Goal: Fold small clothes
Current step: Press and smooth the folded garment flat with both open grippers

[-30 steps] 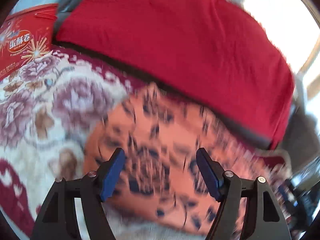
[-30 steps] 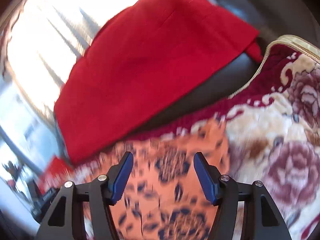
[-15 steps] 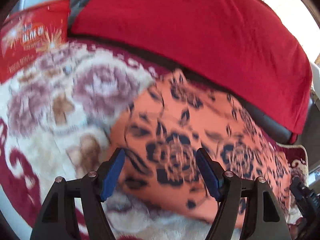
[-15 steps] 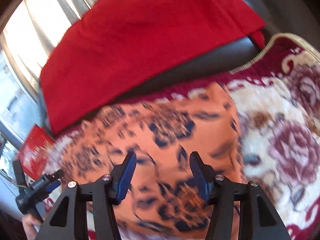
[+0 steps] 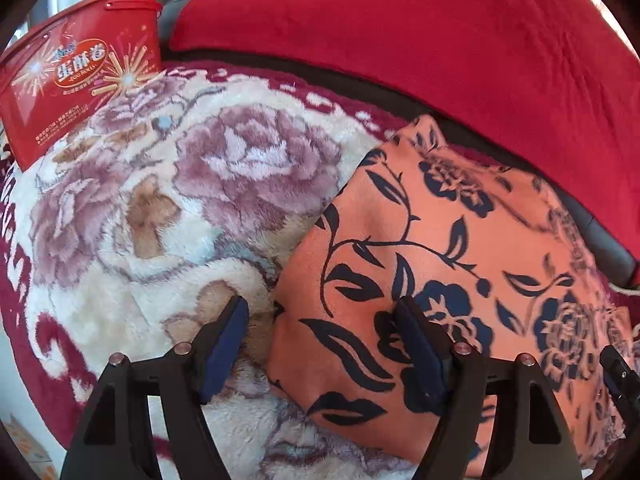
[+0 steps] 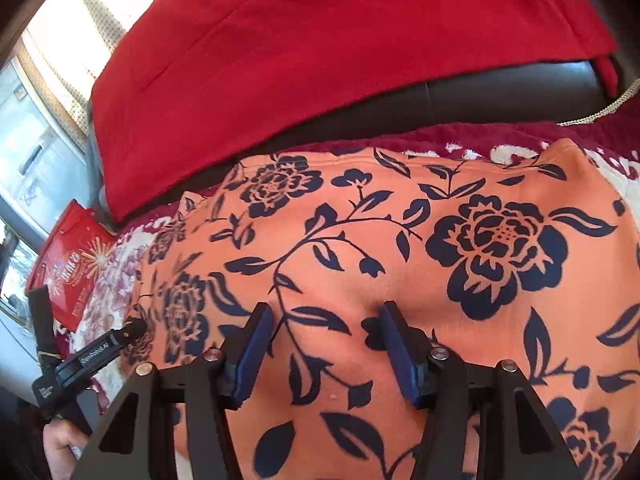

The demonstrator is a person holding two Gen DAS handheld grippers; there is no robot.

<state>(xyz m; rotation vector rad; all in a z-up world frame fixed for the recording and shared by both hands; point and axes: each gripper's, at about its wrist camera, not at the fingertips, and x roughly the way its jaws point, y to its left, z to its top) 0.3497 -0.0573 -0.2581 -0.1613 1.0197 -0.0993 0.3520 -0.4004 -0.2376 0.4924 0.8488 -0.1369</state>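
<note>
An orange garment with a dark blue flower print lies spread flat on a plush flowered blanket. My left gripper is open and low over the garment's left edge, one finger over the blanket, the other over the cloth. My right gripper is open and low over the middle of the garment, which dimples by its right finger. The left gripper also shows at the left of the right wrist view, and the right gripper's tip shows at the right edge of the left wrist view.
A red blanket drapes a dark sofa back behind the garment. A red printed snack box stands at the blanket's far left. A bright window lies beyond.
Both grippers have come down closer to the garment and steadied. The left one has shifted to the garment's left edge; the right one has moved over its middle. Both stay open.
</note>
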